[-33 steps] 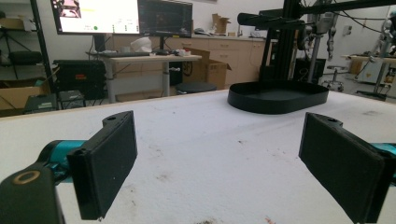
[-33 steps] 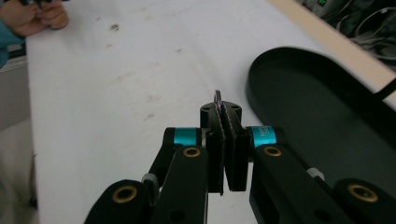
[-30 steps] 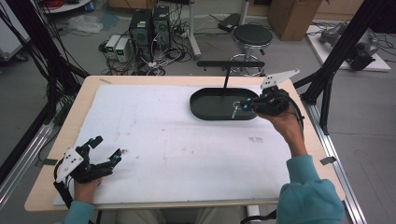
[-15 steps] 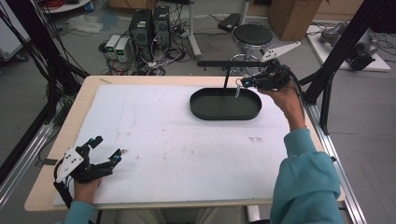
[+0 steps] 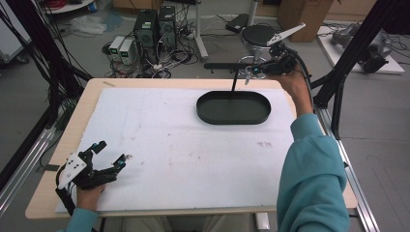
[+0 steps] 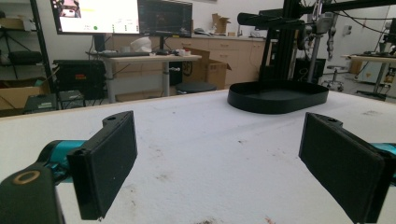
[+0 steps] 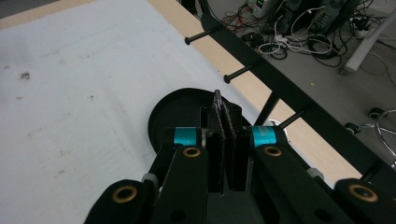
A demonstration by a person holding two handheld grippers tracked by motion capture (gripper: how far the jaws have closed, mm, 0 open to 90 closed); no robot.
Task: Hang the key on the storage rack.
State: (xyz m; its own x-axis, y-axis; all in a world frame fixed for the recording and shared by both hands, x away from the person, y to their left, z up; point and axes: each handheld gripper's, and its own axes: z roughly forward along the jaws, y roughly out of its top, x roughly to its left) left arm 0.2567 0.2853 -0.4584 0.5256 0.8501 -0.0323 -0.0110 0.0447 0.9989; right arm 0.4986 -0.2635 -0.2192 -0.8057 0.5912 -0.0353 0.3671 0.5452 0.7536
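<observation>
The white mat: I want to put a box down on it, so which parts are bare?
The white mat is bare from the black tray down to the near edge, between the left gripper and the teal sleeve. The far-right corner is crowded: tray, black rack, right gripper.

Tray (image 5: 233, 107) on the table's (image 5: 145, 84) far right, before the rack (image 5: 227, 65)
</observation>
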